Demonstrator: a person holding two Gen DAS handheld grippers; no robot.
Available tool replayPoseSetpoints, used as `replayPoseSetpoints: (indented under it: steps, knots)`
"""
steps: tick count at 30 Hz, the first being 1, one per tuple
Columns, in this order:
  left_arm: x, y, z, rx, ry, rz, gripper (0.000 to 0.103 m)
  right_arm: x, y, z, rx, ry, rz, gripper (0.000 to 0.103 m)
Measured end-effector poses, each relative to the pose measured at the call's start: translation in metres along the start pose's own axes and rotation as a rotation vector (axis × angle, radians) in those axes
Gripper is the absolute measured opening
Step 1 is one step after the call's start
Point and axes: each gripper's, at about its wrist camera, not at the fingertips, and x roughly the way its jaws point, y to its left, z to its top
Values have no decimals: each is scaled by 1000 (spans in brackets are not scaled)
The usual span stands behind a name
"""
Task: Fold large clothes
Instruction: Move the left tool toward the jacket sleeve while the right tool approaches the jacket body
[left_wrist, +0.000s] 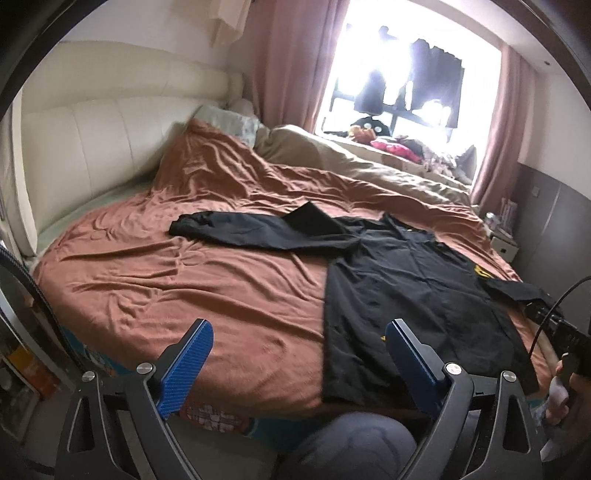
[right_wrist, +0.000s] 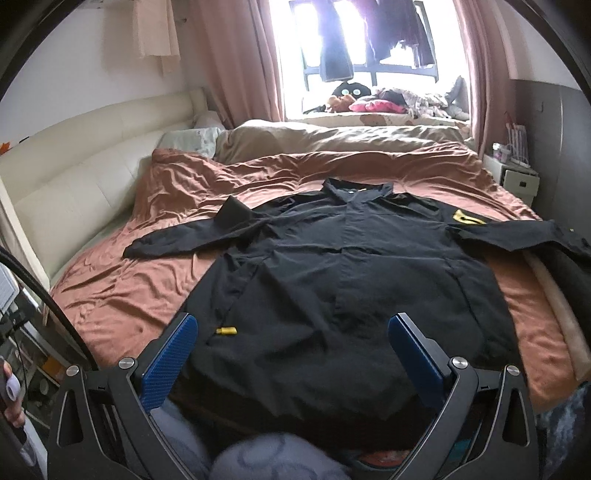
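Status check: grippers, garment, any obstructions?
Left gripper open, empty. Right gripper open, empty. Black long-sleeved jacket spread flat on rust-brown bedcover, unfolded. Nothing lies on it.

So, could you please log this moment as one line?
stage: pre-fold | black jacket: flat on bed, sleeves out | left gripper: open, empty | right gripper: open, empty
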Motion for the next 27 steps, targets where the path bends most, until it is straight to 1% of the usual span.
replayPoseSetpoints:
  steps: [4, 6, 8, 15, 19, 22, 24, 25, 27]
  knots:
    - [28, 19, 15, -38, 29, 3, 94, 25, 4, 17, 27, 8, 8, 103]
    - [44, 30, 23, -64, 49, 3, 89, 40, 6, 26, 52, 9, 11, 103]
    - [59, 40, 31, -86, 66, 8, 88, 52, 8, 33, 66, 7, 19, 103]
    - [100, 68, 54, -127, 95, 41, 87, 97, 16, 58, 127, 10, 23, 103]
    - [125, 87, 67, -160, 112, 71, 87, 121, 14, 69, 162, 13, 31, 103]
    - [147, 102, 77, -198, 126, 84, 83, 149, 15, 81, 164, 18, 48, 103]
    - [163, 112, 85, -223, 137, 86, 83, 169, 10, 87, 185, 29, 53, 102]
    - [171, 116, 88, -233, 143, 87, 82, 177, 7, 89, 198, 33, 52, 100]
    - [188, 124, 93, -253, 158, 85, 82, 198, -1, 93, 232, 52, 48, 85]
